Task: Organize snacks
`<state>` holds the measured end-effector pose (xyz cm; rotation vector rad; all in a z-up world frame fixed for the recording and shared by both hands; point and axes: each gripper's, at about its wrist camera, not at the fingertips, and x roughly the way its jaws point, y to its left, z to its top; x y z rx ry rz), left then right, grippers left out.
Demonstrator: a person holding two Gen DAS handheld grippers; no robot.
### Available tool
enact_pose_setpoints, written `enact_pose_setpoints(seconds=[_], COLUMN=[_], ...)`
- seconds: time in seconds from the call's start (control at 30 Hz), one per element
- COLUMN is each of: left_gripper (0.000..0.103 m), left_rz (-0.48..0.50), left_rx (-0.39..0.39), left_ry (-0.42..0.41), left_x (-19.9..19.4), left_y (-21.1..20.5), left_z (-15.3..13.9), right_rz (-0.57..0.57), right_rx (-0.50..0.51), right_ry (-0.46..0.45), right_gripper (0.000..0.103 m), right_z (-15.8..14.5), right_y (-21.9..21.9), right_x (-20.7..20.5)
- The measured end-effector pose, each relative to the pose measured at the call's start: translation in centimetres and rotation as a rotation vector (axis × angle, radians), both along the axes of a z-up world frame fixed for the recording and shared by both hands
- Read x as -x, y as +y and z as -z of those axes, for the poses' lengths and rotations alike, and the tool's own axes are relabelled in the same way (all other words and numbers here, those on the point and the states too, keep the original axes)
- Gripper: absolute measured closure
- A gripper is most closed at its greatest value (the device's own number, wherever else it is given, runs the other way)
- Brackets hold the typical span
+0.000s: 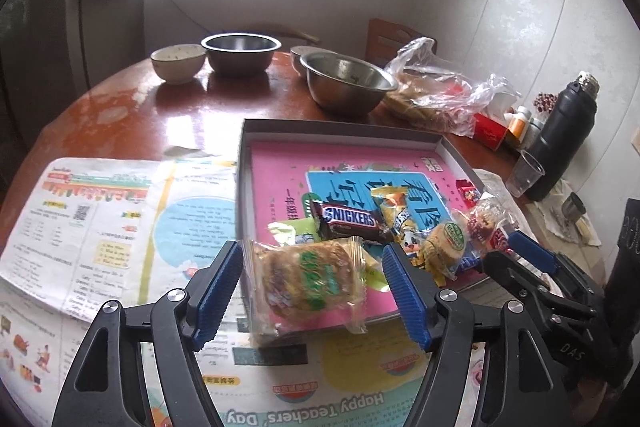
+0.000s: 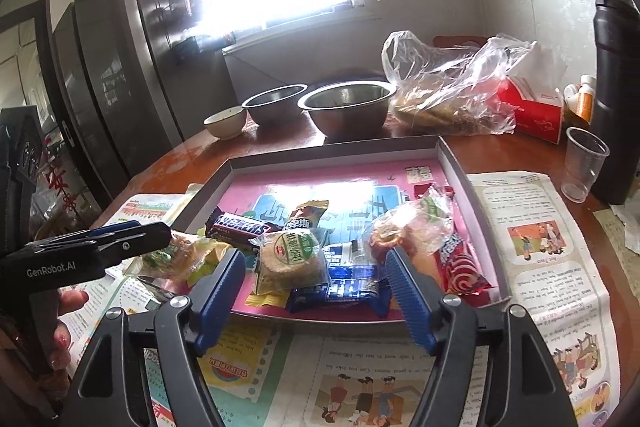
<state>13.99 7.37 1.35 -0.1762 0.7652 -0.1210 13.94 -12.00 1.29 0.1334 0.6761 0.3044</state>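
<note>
Straddling tray rim (image 1: 241,211) — left hand-held gripper (image 1: 314,291) spread.

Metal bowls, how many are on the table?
2: one metal bowl at the far edge beside a ceramic bowl, the other nearer the tray, next to the plastic bag.

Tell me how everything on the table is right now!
Left gripper: jaws open around the wrapped cake.
Wrapped cake: sealed, at the tray's near edge.
Right gripper: jaws open, holding nothing.
Tray: open, snacks piled inside.
Snickers bar: wrapped, lying flat.
Plastic cup: upright, looks empty.
Flask: upright.
</note>
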Motion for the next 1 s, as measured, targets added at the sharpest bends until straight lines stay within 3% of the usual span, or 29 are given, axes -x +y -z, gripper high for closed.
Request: enact_pose_setpoints(seconds=[0.27, 0.53, 1.0], left_gripper=[0.028, 0.026, 0.026], left_rz=[0.000, -0.001, 0.013], left_rx=[-0.024, -0.046, -0.077], left_ry=[-0.018, -0.008, 0.002], left_x=[3.2, 7.4, 10.4], left_y=[-1.4, -4.2, -6.0], left_z=[-0.5, 1.8, 2.9], right_rz=[0.005, 0.072, 0.124], right_rx=[-0.005, 0.051, 0.127], right_ry=[-0.017, -0.031, -0.037], right_gripper=[0.027, 0.021, 0.016], right_z=[-0.7, -0.7, 0.2], right_y=[-0.9, -1.9, -1.9], right_x=[2.6, 6.5, 10.5])
